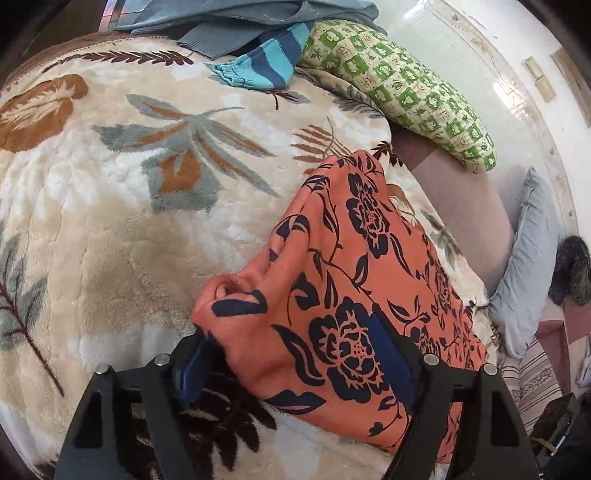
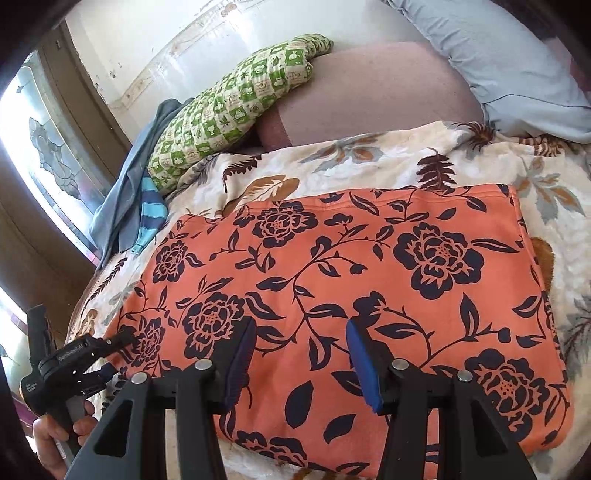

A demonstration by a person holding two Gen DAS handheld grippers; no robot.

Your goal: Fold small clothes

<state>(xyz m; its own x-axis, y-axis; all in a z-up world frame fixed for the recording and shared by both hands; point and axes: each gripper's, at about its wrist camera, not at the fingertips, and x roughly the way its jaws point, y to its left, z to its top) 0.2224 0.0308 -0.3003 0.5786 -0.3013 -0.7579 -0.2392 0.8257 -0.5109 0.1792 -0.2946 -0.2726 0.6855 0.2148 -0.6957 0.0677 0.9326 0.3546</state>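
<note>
Mid-fold: orange floral garment [image 2: 351, 280] lies flat on the leaf-print blanket [image 1: 110, 206], centre frame.
Left gripper [image 1: 295, 354] spread, straddling a raised fabric corner; right gripper [image 2: 301, 354] spread above the near edge. Next, probably: clamp, carry corner across.

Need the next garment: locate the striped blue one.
In both views the striped blue garment lies at the blanket's far edge, between the green pillow and grey-blue clothes.

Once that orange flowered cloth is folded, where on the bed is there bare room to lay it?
Most room is the leaf-print blanket left of the orange cloth, below the striped garment and blue clothes pile. The far edge is crowded by the green pillow and pale blue pillow.
</note>
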